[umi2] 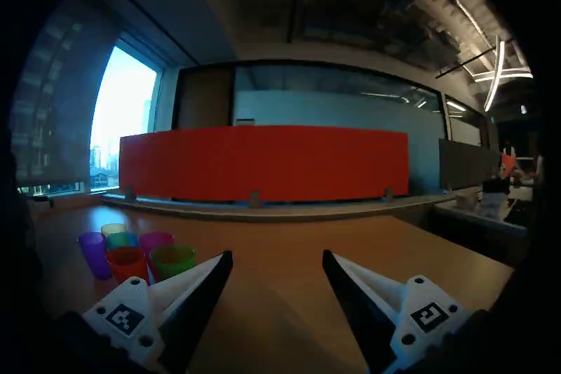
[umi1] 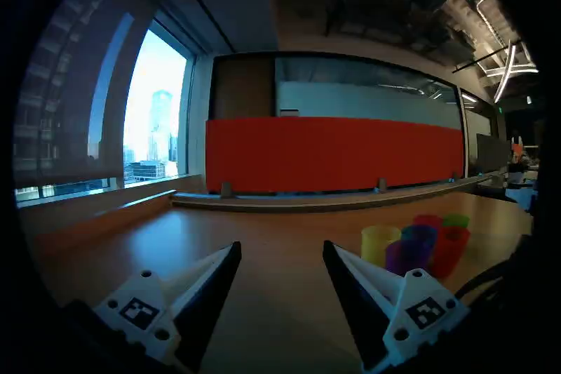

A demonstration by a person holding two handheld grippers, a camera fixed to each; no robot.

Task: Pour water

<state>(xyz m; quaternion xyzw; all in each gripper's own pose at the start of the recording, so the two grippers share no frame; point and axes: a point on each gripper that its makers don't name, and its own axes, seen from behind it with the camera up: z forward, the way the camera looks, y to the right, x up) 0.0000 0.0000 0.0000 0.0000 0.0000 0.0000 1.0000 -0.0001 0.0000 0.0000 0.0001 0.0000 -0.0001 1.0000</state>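
With left gripper (umi1: 281,248) and right gripper (umi2: 275,255) both apart and empty above the table (umi1: 231,223), the cups (umi1: 415,244) clustered between them call for approaching an outer one squarely, low on its wall, without nudging its neighbours.

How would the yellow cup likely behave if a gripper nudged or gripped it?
The yellow cup looks like translucent plastic, so probably light and easily slid or tipped on the smooth table. Its walls may flex under a squeeze. It stands close beside the purple cup, so a nudge would likely disturb that too.
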